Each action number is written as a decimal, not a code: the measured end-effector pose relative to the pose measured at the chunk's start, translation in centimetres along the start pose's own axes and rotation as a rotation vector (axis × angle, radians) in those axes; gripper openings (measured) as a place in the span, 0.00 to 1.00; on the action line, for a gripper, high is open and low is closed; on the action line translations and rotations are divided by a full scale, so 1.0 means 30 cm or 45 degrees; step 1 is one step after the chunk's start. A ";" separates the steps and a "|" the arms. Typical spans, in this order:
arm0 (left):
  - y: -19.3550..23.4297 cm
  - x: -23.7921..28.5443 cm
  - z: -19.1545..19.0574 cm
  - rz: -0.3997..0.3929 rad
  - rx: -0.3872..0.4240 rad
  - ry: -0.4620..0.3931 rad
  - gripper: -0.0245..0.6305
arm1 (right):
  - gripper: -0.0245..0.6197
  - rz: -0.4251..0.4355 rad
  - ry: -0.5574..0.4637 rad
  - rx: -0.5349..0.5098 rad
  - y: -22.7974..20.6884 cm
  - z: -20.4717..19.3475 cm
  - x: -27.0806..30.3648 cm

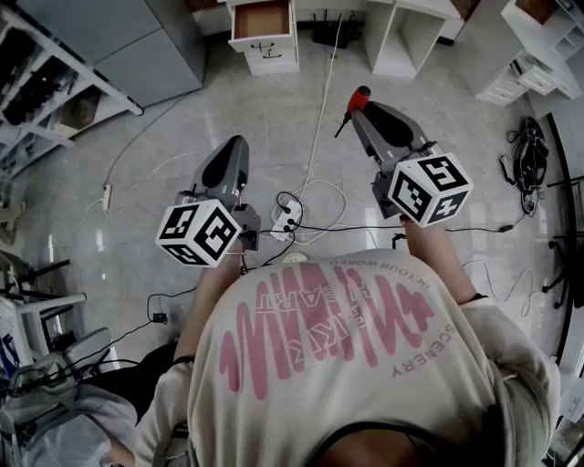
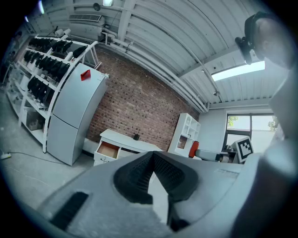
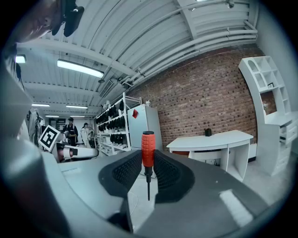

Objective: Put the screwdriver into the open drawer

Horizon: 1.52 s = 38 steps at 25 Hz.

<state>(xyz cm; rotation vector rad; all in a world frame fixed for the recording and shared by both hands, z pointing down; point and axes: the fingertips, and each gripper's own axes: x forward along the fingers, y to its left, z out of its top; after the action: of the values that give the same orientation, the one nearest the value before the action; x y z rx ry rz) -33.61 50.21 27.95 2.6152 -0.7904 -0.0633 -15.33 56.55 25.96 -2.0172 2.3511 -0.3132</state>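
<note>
Head view
- Person's cream shirt (image 1: 347, 365) with pink print: nearest, filling the lower edge.
- Left gripper (image 1: 238, 146): above the shirt on the left, marker cube at its near end, pointing toward the far wall.
- Right gripper (image 1: 363, 108): on the right, reaching slightly farther out. It carries the screwdriver (image 1: 358, 97) at its tip, red handle farthest out and shaft slanting back to the left.
- White power strip (image 1: 286, 215) and loose cables: on the grey floor (image 1: 274, 119) between the two grippers.
- Drawer (image 1: 263, 20): pulled open from a white cabinet at the far edge, brown interior showing. It is well apart from both grippers.

Left gripper view
- Left gripper (image 2: 151, 156): jaw tips meet, with nothing between the ribbed pads.
- Drawer (image 2: 108, 149): far beyond and left of the tips, standing open in a white unit against the brick wall (image 2: 139, 102).
- Grey refrigerator (image 2: 74, 116): far left.

Right gripper view
- Right gripper (image 3: 148, 162): pads clamped on the screwdriver (image 3: 147, 148). The handle stands upright above the pads and the thin shaft hangs down between them.
- White desk (image 3: 209, 139): far right, against the brick wall.
- Two people (image 3: 71, 131): far left.
</note>
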 end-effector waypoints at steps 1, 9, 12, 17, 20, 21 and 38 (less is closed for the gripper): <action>0.001 0.000 0.000 0.001 -0.002 0.000 0.04 | 0.19 0.000 0.000 0.001 0.000 -0.001 0.000; -0.050 0.009 0.003 0.013 -0.002 -0.028 0.04 | 0.19 0.010 -0.016 -0.010 -0.039 0.020 -0.044; -0.082 0.005 -0.010 0.024 0.004 -0.042 0.04 | 0.19 0.021 -0.023 -0.024 -0.059 0.026 -0.080; -0.143 -0.002 -0.061 0.042 -0.005 -0.049 0.04 | 0.19 0.044 -0.022 -0.006 -0.104 0.024 -0.150; -0.176 0.005 -0.095 0.048 -0.005 -0.039 0.04 | 0.19 0.050 -0.015 -0.007 -0.134 0.008 -0.188; -0.183 0.011 -0.105 0.047 -0.002 -0.032 0.04 | 0.19 0.046 -0.014 -0.002 -0.146 0.002 -0.196; -0.170 0.384 -0.107 -0.094 0.032 0.018 0.04 | 0.19 -0.096 0.002 0.058 -0.454 -0.033 -0.128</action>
<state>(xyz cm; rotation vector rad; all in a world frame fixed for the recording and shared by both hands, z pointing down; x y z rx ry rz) -20.80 49.03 29.72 2.6652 -0.6942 -0.0558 -1.58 58.53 28.83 -2.0892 2.2510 -0.3673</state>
